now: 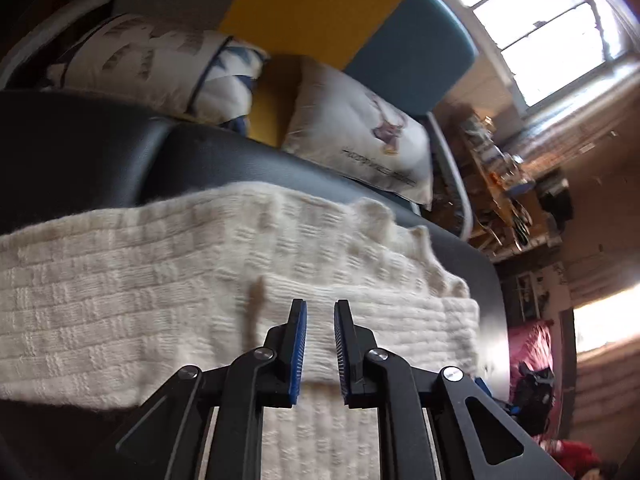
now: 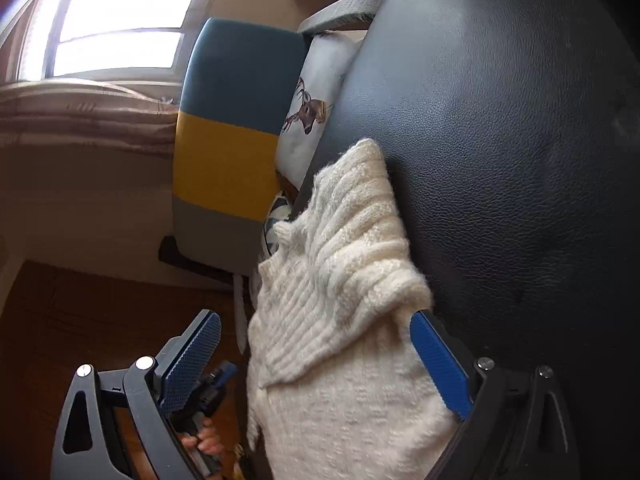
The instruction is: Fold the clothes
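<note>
A cream knitted sweater (image 1: 200, 280) lies flat on a black leather surface (image 1: 80, 148), its ribbed edge toward the right. My left gripper (image 1: 320, 306) hovers just over the knit with its blue-padded jaws a narrow gap apart and nothing pinched between them. In the right wrist view the sweater (image 2: 340, 320) hangs over the leather edge (image 2: 500, 160). My right gripper (image 2: 316, 344) is open wide, one finger (image 2: 438, 364) against the leather and the other finger (image 2: 192, 356) off the edge, with the folded knit between them.
White printed cushions (image 1: 360, 136) and a yellow, teal and grey padded panel (image 1: 332, 12) sit behind the leather surface. A window (image 2: 112, 20) lights the room. A hand (image 2: 208, 444) holds the other gripper's handle low in the right wrist view. Cluttered shelves (image 1: 500, 184) stand at right.
</note>
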`<state>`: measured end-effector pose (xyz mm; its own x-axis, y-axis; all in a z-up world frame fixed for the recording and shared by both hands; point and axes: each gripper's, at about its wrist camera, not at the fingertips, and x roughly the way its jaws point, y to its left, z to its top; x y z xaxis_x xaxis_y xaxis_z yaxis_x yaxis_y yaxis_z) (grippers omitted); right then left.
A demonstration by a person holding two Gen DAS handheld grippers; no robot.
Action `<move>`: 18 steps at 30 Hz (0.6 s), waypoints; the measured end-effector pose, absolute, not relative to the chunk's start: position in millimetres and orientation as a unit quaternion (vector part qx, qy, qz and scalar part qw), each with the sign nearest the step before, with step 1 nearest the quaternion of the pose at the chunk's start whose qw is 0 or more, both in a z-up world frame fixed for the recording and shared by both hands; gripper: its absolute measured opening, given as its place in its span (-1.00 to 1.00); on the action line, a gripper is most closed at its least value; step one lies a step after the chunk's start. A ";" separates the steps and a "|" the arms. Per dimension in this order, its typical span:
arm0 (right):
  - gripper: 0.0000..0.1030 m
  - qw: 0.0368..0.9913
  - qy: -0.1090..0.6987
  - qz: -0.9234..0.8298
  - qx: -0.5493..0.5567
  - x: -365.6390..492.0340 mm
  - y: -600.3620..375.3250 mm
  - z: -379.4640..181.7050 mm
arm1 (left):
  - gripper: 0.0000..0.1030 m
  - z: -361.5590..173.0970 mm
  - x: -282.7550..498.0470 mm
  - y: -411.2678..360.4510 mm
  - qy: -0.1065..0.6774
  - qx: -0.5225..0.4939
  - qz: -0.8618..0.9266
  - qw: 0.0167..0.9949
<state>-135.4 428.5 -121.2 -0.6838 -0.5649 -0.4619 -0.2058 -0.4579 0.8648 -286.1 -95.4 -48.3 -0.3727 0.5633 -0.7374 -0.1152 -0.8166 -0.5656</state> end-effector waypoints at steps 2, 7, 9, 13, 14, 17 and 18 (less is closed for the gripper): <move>0.90 0.119 -0.465 -0.783 0.395 -130.2 434.7 -110.1 | -0.56 -39.3 -274.6 -57.5 -0.178 -0.514 0.800 0.252; 0.54 0.106 -0.382 -0.826 0.401 -159.7 457.8 -86.8 | -0.48 -55.9 -242.5 63.3 -0.120 -0.529 0.762 0.355; 0.44 0.107 -0.397 -0.811 0.415 -186.0 467.4 -93.9 | -0.48 -63.8 -231.7 105.1 -0.105 -0.529 0.749 0.384; 0.17 0.138 -0.430 -0.764 0.461 -237.4 470.1 -128.5 | -0.48 -71.0 -222.7 155.9 -0.098 -0.525 0.738 0.412; 0.17 0.137 -0.425 -0.760 0.471 -247.3 468.1 -135.8 | -0.48 -71.8 -223.3 164.2 -0.093 -0.522 0.740 0.414; 0.01 0.149 -0.410 -0.756 0.489 -266.1 457.3 -149.3 | -0.48 -79.4 -229.2 183.2 -0.075 -0.520 0.742 0.416; -0.18 0.154 -0.402 -0.756 0.493 -270.9 452.7 -152.0 | -0.48 -85.3 -232.1 188.6 -0.065 -0.525 0.742 0.411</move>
